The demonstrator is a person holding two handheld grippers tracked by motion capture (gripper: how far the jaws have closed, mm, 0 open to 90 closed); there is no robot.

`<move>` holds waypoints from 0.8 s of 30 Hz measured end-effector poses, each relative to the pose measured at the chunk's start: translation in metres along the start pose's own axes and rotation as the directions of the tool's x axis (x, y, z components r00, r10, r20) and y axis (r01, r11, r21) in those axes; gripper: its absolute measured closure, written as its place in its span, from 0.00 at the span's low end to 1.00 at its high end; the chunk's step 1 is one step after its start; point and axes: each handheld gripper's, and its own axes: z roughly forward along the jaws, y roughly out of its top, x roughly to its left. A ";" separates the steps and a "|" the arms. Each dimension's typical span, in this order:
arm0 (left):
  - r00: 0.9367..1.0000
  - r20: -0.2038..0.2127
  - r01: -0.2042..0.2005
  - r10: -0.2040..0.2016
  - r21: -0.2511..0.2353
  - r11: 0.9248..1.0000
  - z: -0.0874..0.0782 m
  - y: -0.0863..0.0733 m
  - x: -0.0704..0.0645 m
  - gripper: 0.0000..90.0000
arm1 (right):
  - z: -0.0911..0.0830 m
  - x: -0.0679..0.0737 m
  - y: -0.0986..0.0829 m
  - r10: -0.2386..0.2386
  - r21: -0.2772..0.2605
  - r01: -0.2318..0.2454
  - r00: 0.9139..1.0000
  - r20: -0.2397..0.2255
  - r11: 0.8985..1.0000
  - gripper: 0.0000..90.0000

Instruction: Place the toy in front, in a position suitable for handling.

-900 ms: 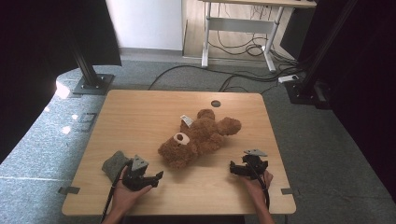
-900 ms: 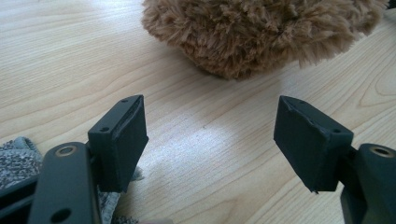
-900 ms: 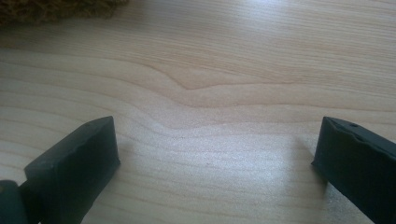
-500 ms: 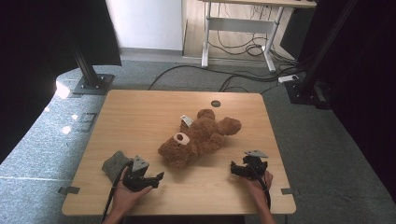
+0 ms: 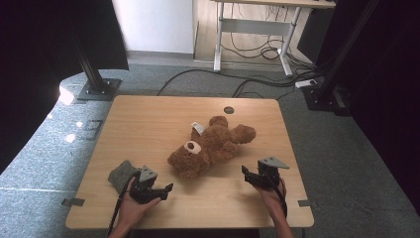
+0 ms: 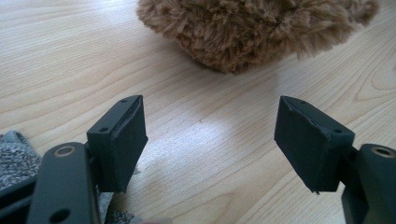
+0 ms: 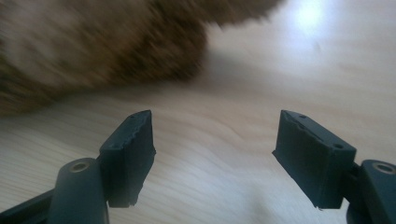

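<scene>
Teddy lying mid-table, head toward near-left, legs toward far-right, white tag at its far side. Not gripped, not touched. Fur edge seen ahead of both sets of jaws in the gripper views.

Left gripper near the front-left edge, jaws spread wide, nothing between them, pointing toward teddy's head. Right gripper just right of teddy's body, jaws likewise spread and empty, aimed at its near flank. Both resting low over the table.

Grey cloth just behind the left gripper, touching or nearly so; corner of it at the lower left of the left gripper view. Small dark disc at the far side, well apart.

Progress, as judged: approach stage only. No grasp made; closing in, clamping and any lift all left to do.

Versus 0.9 s ago: teddy, cloth, disc unmoved. Left gripper much the same spot. Right gripper shifted slightly, blur in its view suggesting motion.
</scene>
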 end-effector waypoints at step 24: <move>1.000 0.008 0.012 -0.012 -0.011 1.000 -0.004 -0.001 0.002 0.28 | 0.045 0.041 0.052 -0.062 -0.019 0.060 0.978 -0.198 0.998 0.55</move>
